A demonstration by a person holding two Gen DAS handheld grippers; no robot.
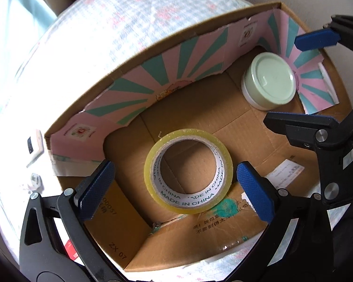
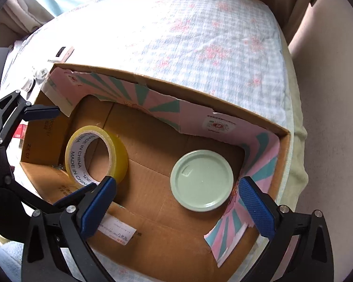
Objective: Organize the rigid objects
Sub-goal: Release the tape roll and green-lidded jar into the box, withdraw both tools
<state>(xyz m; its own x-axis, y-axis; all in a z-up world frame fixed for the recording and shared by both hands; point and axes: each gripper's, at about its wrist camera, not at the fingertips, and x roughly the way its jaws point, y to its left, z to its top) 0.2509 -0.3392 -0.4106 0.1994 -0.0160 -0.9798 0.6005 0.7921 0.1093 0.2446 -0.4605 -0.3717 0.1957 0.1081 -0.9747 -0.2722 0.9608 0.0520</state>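
Observation:
An open cardboard box (image 1: 223, 117) (image 2: 157, 242) with pink and teal striped inner walls sits on a bed. Inside lie a yellowish roll of clear tape (image 1: 188, 171) (image 2: 96, 157) and a pale green round lidded container (image 1: 269, 81) (image 2: 202, 180). My left gripper (image 1: 174, 188) is open above the box, its blue pads either side of the tape roll, apart from it. My right gripper (image 2: 178, 202) is open above the green container and holds nothing. Each gripper also shows in the other's view: the right one (image 1: 303, 77), the left one (image 2: 61, 148).
The bed cover (image 2: 211, 42) is pale blue check with pink flowers. A white remote-like item (image 1: 35, 148) (image 2: 63, 52) and small white round things (image 1: 35, 181) (image 2: 38, 76) lie on the bed left of the box. A red item (image 1: 70, 249) lies by the near left corner.

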